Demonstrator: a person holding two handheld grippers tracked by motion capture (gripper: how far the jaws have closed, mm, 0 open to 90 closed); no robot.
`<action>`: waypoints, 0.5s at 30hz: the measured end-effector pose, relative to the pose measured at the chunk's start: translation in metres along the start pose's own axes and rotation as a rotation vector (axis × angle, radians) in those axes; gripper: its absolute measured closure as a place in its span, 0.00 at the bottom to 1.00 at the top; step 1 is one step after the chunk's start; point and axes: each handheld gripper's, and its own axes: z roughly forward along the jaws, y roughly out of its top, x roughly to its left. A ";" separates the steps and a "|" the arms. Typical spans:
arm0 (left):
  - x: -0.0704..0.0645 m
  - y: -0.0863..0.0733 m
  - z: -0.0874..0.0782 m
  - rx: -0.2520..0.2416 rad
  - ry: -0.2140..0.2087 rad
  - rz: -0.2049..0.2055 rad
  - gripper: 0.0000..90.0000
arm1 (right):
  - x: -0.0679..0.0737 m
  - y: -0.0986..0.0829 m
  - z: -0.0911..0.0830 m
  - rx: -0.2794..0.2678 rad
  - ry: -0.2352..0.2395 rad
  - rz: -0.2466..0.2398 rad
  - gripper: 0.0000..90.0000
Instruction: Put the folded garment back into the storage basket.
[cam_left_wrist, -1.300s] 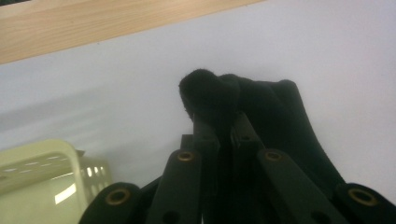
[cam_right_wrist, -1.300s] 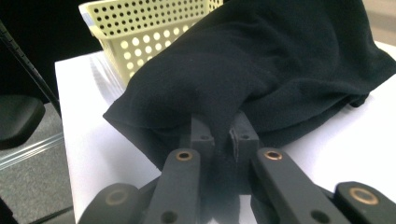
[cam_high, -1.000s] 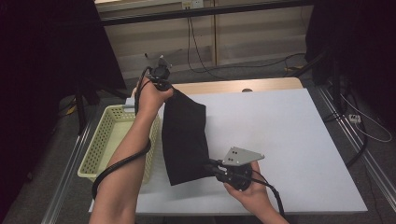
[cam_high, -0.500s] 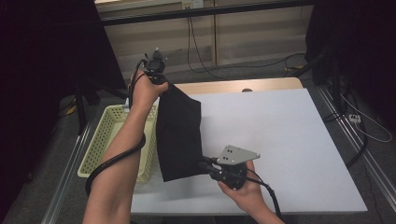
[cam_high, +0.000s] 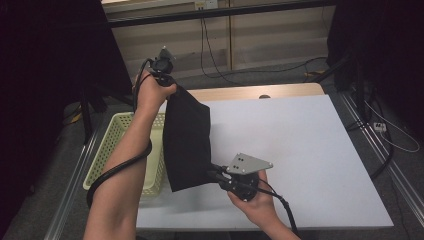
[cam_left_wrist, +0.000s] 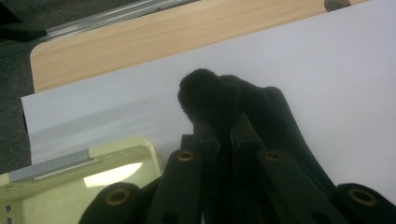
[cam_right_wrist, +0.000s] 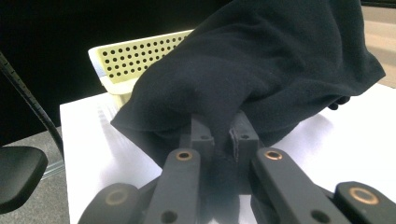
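A black cloth (cam_high: 186, 142) hangs stretched between my two grippers above the table's left side. My left gripper (cam_high: 167, 82) is raised high at the cloth's top corner and is shut on it; in the left gripper view the cloth (cam_left_wrist: 219, 95) bunches between the closed jaws of that gripper (cam_left_wrist: 220, 133). Low near the front edge, my right gripper (cam_high: 216, 175) is shut on the cloth's bottom corner. In the right gripper view the cloth (cam_right_wrist: 261, 65) drapes over the jaws of the gripper (cam_right_wrist: 219, 135).
A pale green perforated basket (cam_high: 116, 150) sits beside the table's left edge, partly behind the cloth and my left forearm. The white table top (cam_high: 300, 145) spreads to the right. A wooden strip (cam_high: 250, 92) runs along the far edge. Cables lie on the floor beyond.
Both grippers have carried the cloth leftward toward the basket. The left gripper rose a little and the right gripper followed to the left along the front edge.
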 end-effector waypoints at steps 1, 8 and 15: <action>0.000 0.000 0.000 0.000 0.000 0.000 0.94 | 0.000 0.000 0.000 0.000 0.000 0.000 0.93; 0.006 0.001 -0.007 0.000 0.008 -0.009 0.94 | 0.002 0.002 0.004 -0.014 0.010 0.002 0.93; 0.007 0.004 -0.012 0.004 0.013 -0.010 0.94 | 0.004 0.006 0.007 -0.028 0.019 0.006 0.93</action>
